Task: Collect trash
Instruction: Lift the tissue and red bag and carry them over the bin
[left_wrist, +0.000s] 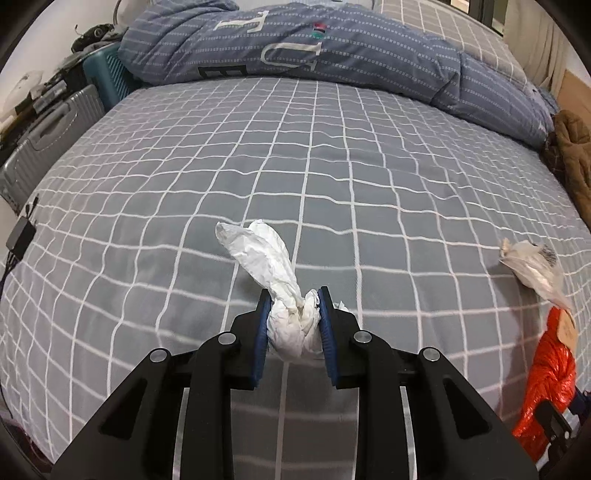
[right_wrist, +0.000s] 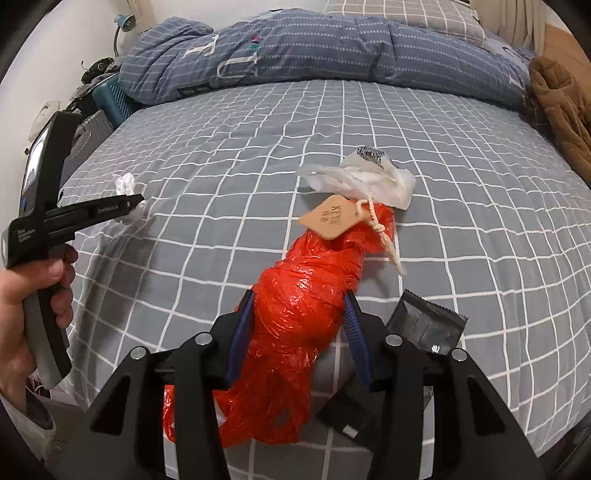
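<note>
Two claws: both loaded
Left wrist view: left claw (left_wrist: 291, 295) clenched on crumpled white tissue (left_wrist: 273, 273), lower centre, above grey checked bed (left_wrist: 332, 155)
Right wrist view: right claw (right_wrist: 299, 299) clamps crinkled red plastic bag (right_wrist: 303, 317), long axis running away up-frame; translucent white wrapper (right_wrist: 362, 177) lies beyond; bag's contents hidden

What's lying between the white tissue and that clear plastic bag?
Only bare checked bedsheet, in the left wrist view, between the tissue and the clear bag.

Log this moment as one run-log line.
left gripper: shut on white tissue | right gripper: shut on red plastic bag | bed: clear plastic wrapper, black packet
</note>
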